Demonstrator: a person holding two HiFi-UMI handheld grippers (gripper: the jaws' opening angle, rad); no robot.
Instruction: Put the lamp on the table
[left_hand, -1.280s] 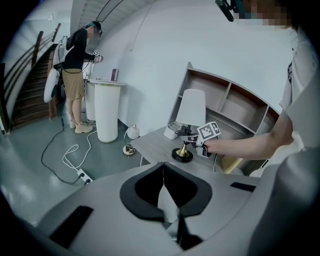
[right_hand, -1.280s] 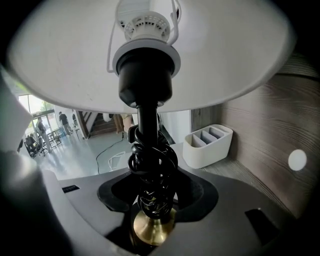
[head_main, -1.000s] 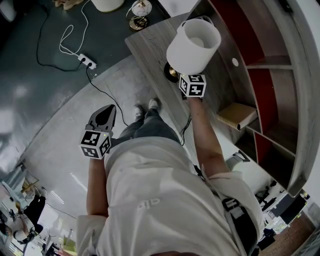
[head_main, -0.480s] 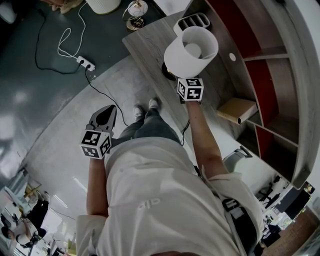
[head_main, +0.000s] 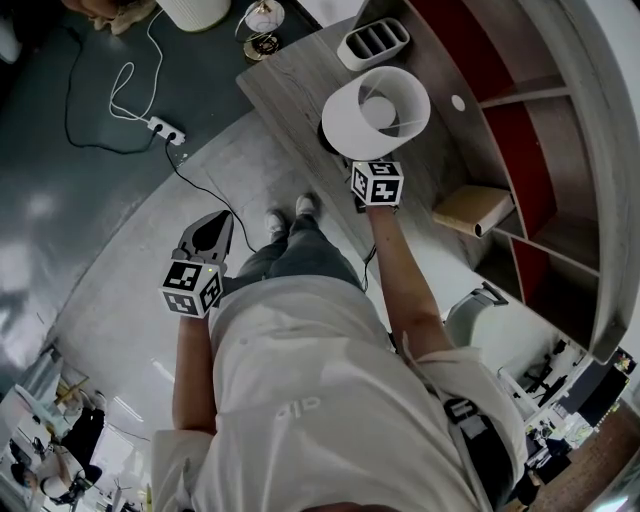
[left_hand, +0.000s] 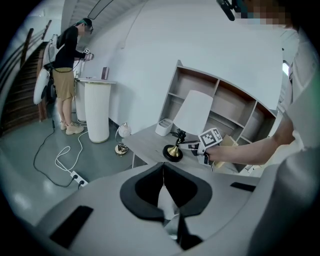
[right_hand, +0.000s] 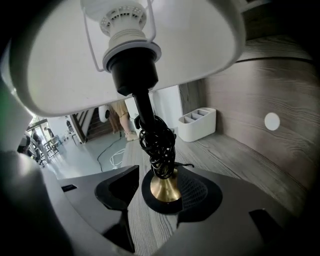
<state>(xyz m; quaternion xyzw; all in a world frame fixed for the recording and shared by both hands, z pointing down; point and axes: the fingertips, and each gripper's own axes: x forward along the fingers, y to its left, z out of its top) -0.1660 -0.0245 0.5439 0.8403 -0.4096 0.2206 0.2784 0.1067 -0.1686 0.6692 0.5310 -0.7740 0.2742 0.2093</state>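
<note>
The lamp (head_main: 375, 112) has a white shade, a black stem wound with black cord and a brass foot on a black base (right_hand: 165, 189). It stands upright on the grey wooden table (head_main: 290, 90). My right gripper (right_hand: 165, 177) sits low at the base, mostly hidden under the shade in the head view. Its jaws have just been opening; they stand apart on either side of the foot without pressing on it. In the left gripper view the lamp (left_hand: 192, 112) shows with the right gripper (left_hand: 187, 146) at its stem. My left gripper (head_main: 207, 237) hangs over the floor, shut and empty.
A white slotted organiser (head_main: 372, 42) stands on the table behind the lamp. A shelf unit (head_main: 540, 150) with a tan box (head_main: 472, 210) rises at the table's back. On the floor lie a power strip (head_main: 165, 131) with its cord and a small lamp (head_main: 258, 22). A person (left_hand: 67, 75) stands far off.
The lamp's shade has tipped from tilted to upright, and the right hand has shifted a little along the table. The left gripper has stayed where it was.
</note>
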